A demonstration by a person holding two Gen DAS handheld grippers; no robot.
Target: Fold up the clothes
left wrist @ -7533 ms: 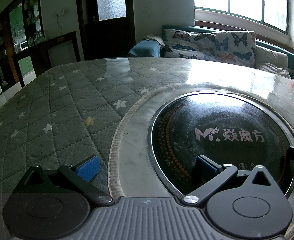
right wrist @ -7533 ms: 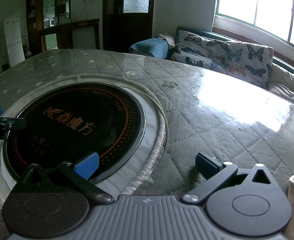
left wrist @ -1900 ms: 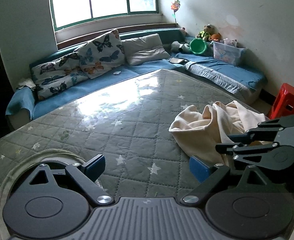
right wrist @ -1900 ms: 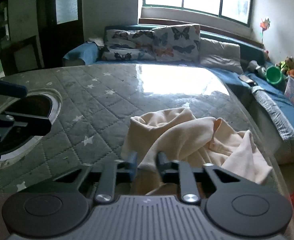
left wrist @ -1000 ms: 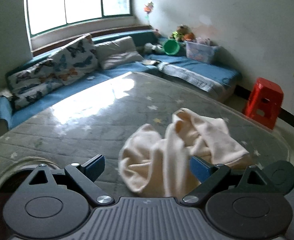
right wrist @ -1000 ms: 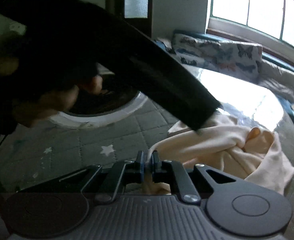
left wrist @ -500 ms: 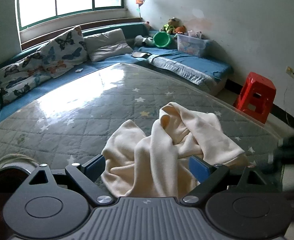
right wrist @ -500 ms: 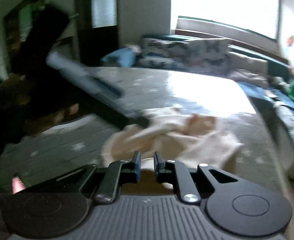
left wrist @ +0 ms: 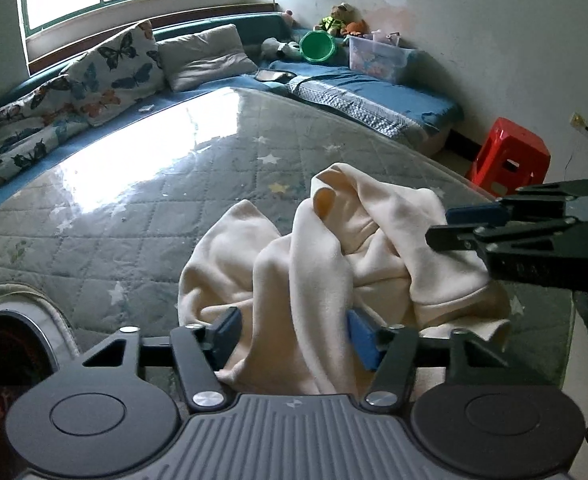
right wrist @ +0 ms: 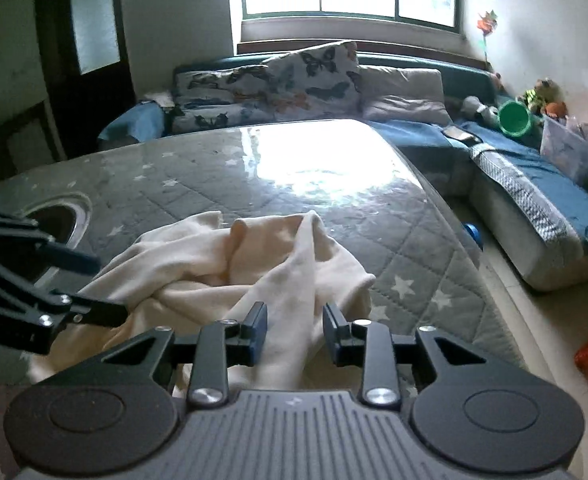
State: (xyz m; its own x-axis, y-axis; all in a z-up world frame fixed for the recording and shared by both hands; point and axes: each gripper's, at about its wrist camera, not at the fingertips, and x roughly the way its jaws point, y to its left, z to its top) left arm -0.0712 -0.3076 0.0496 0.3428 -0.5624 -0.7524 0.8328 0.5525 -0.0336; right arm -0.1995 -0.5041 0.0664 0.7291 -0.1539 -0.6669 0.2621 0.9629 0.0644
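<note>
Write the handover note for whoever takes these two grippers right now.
Left gripper: open, a ridge of the cream garment between its fingers, not clamped.
Right gripper: open, straddling another fold of the garment, nothing held.
Garment: crumpled in a heap near the edge of the quilted star-pattern table.
Done: both grippers are at the garment; no fold made.
Left: grip it, spread it flat, then fold.
</note>
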